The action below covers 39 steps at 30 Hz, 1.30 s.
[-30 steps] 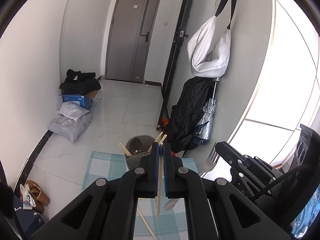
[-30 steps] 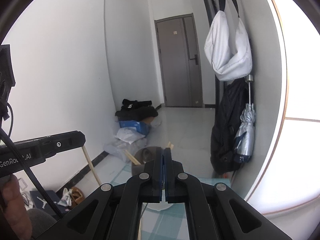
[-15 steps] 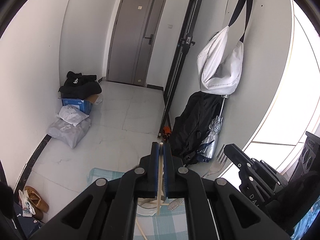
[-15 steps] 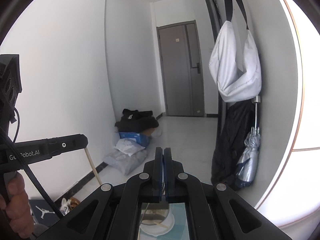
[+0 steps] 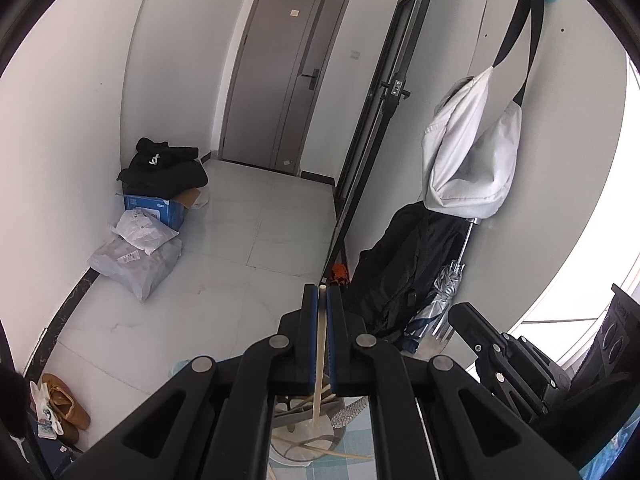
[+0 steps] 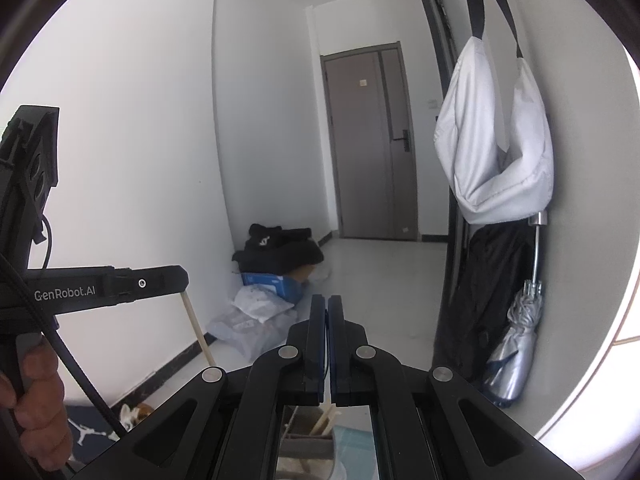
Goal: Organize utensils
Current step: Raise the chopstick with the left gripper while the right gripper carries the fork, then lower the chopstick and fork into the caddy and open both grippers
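My left gripper (image 5: 321, 294) is shut on a pale wooden chopstick (image 5: 319, 352) that hangs down over the grey utensil holder (image 5: 308, 440), which holds several chopsticks and a metal utensil. In the right wrist view the left gripper (image 6: 176, 280) shows at the left with the chopstick (image 6: 198, 330) sticking out below it. My right gripper (image 6: 328, 304) is shut with a thin dark utensil handle (image 6: 326, 364) between its jaws, above the holder (image 6: 308, 440). It also shows in the left wrist view (image 5: 460, 312), its tip hidden.
A blue checked cloth (image 5: 352, 460) lies under the holder. A white bag (image 5: 472, 152), black jacket (image 5: 404, 276) and folded umbrella (image 5: 440, 300) hang on the right wall. Parcels (image 5: 140, 256) and a box lie on the floor at left.
Both grippers have risen and tilted up; the holder and cloth have dropped to the bottom of both views. The fork head seen by my right gripper earlier is out of view now.
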Available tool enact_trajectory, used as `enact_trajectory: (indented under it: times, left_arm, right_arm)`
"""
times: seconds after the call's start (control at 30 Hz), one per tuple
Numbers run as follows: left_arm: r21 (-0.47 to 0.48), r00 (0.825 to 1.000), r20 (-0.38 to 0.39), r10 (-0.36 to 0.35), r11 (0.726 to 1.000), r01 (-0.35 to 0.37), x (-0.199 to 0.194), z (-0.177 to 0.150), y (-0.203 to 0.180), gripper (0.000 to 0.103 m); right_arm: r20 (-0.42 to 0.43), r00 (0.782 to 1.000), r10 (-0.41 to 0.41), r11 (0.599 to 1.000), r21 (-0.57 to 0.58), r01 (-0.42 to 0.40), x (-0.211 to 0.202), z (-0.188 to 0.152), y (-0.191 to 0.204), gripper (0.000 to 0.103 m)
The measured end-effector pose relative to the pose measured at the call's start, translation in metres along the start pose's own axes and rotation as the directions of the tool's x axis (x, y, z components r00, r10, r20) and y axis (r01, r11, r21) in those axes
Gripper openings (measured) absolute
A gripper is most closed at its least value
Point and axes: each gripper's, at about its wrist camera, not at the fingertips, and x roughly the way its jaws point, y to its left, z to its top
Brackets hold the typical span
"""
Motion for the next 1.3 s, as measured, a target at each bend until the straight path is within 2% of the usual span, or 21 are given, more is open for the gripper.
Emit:
enact_trajectory:
  times: [0.17, 0.47, 0.77, 0.97, 1.3]
  left_arm:
    - [-0.033, 1.0, 0.004, 0.014, 0.999, -0.014, 0.012, 0.003, 0.015, 0.001]
    - [-0.024, 0.999, 0.008, 0.05, 0.998, -0.05, 0.04, -0.002, 0.029, 0.001]
    - [-0.056, 0.999, -0.031, 0.021, 0.998, -0.022, 0.055, -0.017, 0.043, 0.001]
    - [-0.049, 0.998, -0.057, 0.009, 0.999, -0.011, 0.06, -0.024, 0.042, 0.001]
    - [0.003, 0.993, -0.114, -0.003, 1.0, 0.004, 0.071, -0.04, 0.035, 0.001]
  right_arm:
    - [-0.012, 1.0, 0.005, 1.0, -0.016, -0.005, 0.021, 0.001, -0.001, 0.001]
    - [-0.052, 0.999, -0.013, 0.996, -0.091, 0.008, 0.063, -0.009, 0.007, 0.001]
    - [-0.1, 0.995, -0.013, 0.991, -0.132, 0.0, 0.088, -0.03, 0.01, 0.001]
    - [-0.118, 0.993, 0.002, 0.979, -0.201, -0.026, 0.097, -0.042, 0.024, 0.001]
    - [-0.194, 0.979, 0.065, 0.976, -0.193, -0.103, 0.107, -0.058, 0.025, 0.001]
